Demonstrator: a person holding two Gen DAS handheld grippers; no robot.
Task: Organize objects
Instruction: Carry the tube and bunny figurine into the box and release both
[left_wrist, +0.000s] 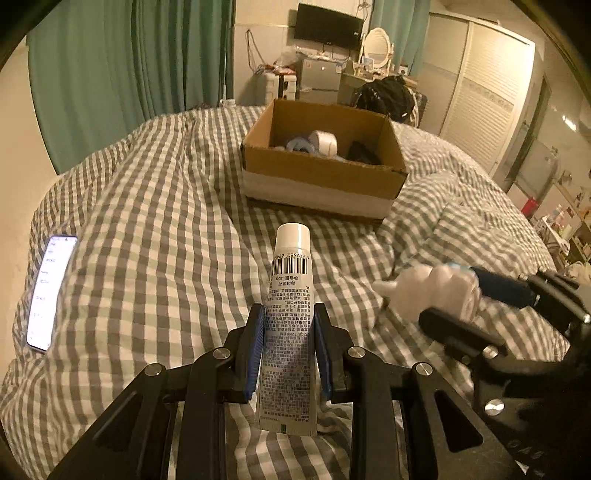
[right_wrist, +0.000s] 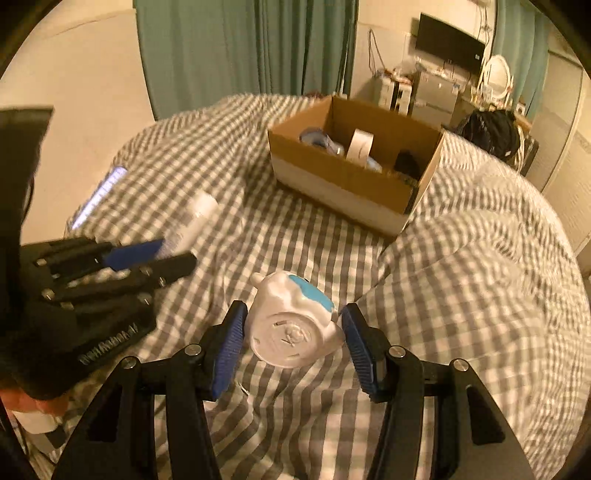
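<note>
The left claw (left_wrist: 288, 332) is pinching the white tube (left_wrist: 290, 325) low on its body, cap pointing ahead at the cardboard box (left_wrist: 321, 162), so that squishy tube could be sliding out mid-carry. The right claw (right_wrist: 293, 332) is sitting spread around the white figurine (right_wrist: 293, 321) on the bed (right_wrist: 461, 295), and closing on that lumpy shape might be popping it sideways across the soft cover.

Teal curtains (left_wrist: 129, 74) and a wall-mounted television (left_wrist: 328, 26) behind a checked bed (left_wrist: 166, 192).
</note>
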